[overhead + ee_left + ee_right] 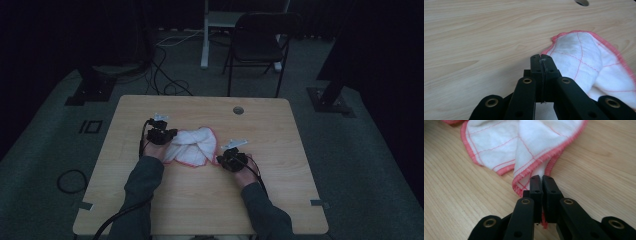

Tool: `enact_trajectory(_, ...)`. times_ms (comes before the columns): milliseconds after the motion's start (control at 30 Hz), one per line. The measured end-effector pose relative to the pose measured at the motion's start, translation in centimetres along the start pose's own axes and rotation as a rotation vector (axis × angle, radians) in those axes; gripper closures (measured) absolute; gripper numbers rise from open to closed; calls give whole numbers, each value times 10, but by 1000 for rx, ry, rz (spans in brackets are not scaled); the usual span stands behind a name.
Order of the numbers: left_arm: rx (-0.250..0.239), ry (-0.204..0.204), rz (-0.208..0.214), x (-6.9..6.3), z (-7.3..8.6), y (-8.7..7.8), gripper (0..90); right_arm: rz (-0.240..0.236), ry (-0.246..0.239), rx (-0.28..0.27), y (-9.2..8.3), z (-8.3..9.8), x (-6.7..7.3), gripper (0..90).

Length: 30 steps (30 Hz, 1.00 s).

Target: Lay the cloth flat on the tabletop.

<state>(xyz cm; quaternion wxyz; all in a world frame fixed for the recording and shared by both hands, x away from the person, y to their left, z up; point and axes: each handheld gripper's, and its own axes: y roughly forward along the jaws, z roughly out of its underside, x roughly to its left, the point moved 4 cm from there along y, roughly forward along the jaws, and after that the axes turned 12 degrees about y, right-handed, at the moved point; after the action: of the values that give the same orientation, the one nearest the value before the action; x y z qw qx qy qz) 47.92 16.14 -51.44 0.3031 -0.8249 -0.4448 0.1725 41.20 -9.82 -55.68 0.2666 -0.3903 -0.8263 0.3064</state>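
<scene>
Cloth [192, 146], white with pink hem, lies bunched mid-worktop [200, 200], its long axis running between both hands. Left gripper [161, 134] is pressed together on its far-left edge; right gripper [231, 159] pinches the near-right corner, so drawing them apart should spread it.

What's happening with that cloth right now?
Left gripper shut on cloth edge. Right gripper shut on its pink hem. Table around unobstructed.
</scene>
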Motion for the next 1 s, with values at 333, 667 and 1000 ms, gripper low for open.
enact_trajectory(333,21,-49,-45,23,19,-6,900,17,23,-18,-10,-5,-12,878)
enact_trajectory(667,33,-134,-106,48,40,-13,900,26,36,-73,-18,-17,-12,741)
enact_trajectory(1000,48,-221,-173,70,63,-23,866,15,33,-64,-15,-15,-11,720)
